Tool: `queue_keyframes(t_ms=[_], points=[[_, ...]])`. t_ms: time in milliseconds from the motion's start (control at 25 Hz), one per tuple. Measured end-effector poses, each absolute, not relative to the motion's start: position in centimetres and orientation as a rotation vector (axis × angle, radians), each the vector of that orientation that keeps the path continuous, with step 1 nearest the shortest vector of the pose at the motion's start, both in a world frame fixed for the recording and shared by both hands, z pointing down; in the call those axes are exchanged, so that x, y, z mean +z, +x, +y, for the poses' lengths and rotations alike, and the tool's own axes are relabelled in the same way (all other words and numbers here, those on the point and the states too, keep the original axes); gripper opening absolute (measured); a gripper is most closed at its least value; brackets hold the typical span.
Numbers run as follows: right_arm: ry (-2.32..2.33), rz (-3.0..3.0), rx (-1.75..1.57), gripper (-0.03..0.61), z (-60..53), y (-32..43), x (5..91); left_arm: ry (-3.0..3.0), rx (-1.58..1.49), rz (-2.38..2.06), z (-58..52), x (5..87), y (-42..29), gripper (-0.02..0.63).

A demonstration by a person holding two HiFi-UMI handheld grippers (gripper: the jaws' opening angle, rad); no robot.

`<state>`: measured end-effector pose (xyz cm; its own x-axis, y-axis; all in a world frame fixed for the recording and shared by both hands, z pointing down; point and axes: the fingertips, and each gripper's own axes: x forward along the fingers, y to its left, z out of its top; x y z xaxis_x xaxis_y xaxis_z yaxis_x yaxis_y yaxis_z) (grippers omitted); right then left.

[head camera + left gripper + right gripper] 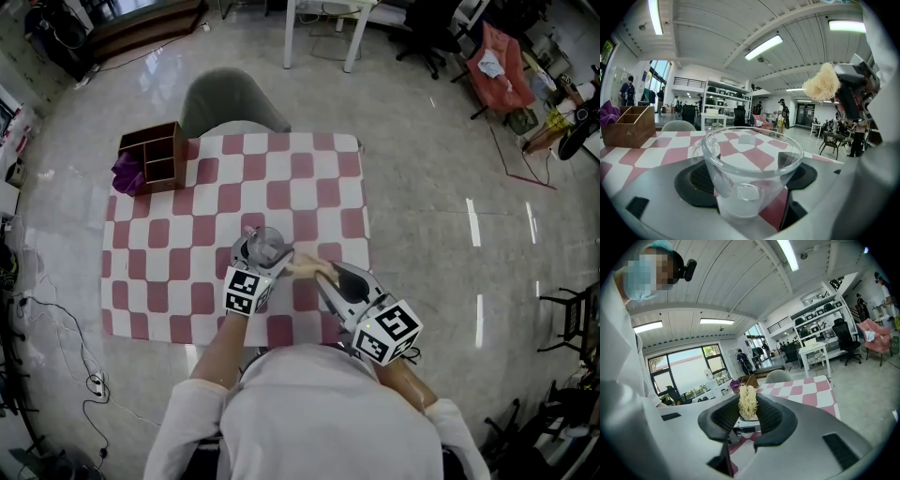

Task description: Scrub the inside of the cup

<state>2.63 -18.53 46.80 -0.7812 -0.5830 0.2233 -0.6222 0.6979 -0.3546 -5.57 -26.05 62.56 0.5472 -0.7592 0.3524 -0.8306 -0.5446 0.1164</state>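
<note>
We hold the glass cup (751, 168) upright in the left gripper (257, 265), whose jaws are pressed against its sides low down, over the near part of the checked tablecloth (309, 178). From the head view we cannot quite tell whether its base rests on the cloth or hangs just above it. The right gripper (748, 417) is clamped tight on a pale, stringy scrubber (747, 401), whose tuft sticks out past the jaw tips. Seen from the left gripper view, the tuft sits above and to the right of the cup's rim, apart from it. Nothing is inside the cup, so we judge the scrubbing not yet begun.

To do it well, we should bring the tuft over the mouth and lower it in tuft first. The right jaws should keep clear of the rim. Then we press the fibres against the wall and sweep round, finishing at the bottom. The glass is smooth, so the left grip must resist twisting without crushing.
</note>
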Motion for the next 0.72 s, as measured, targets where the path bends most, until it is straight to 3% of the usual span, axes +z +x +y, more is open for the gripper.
queue_keyframes(t_ms=[720], points=[[1.046,-2.814,0.632,0.114,-17.5,2.0,46.5,2.537,0.386,-1.344,-24.6,61.4,-6.8,0.391]])
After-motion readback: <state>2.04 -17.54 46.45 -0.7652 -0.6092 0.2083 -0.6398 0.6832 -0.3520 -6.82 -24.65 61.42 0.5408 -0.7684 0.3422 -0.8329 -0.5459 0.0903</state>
